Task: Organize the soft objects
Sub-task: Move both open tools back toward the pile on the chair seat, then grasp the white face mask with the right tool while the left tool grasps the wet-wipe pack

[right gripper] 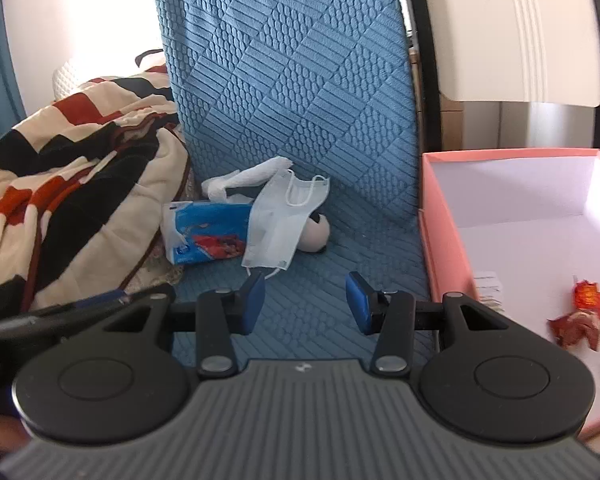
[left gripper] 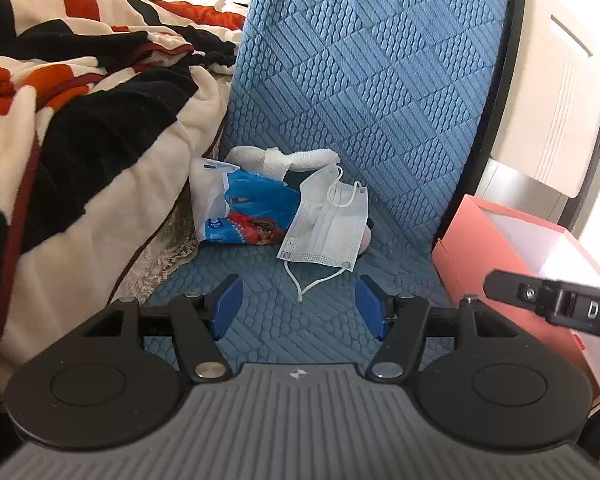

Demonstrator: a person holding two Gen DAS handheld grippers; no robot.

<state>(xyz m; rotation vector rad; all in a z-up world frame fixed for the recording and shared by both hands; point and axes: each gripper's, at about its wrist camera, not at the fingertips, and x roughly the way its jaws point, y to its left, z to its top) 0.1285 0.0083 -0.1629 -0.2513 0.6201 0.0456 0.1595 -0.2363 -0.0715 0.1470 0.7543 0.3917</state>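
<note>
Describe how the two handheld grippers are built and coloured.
Left gripper and right gripper match: a grey ribbed base with a small white emblem, two round black discs, black linkage bars with silver pivot pins, and blue pads on the fingers. Raised white letters mark the right gripper's black side in the left view.

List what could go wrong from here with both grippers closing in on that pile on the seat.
1. The mask lies over the tissue pack and a half-hidden plush toy; a grab may drag several things together.
2. Its ear loop trails loose on the seat and could snag a finger.
3. The left gripper and right gripper, both open, aim at the same pile and may collide.
</note>
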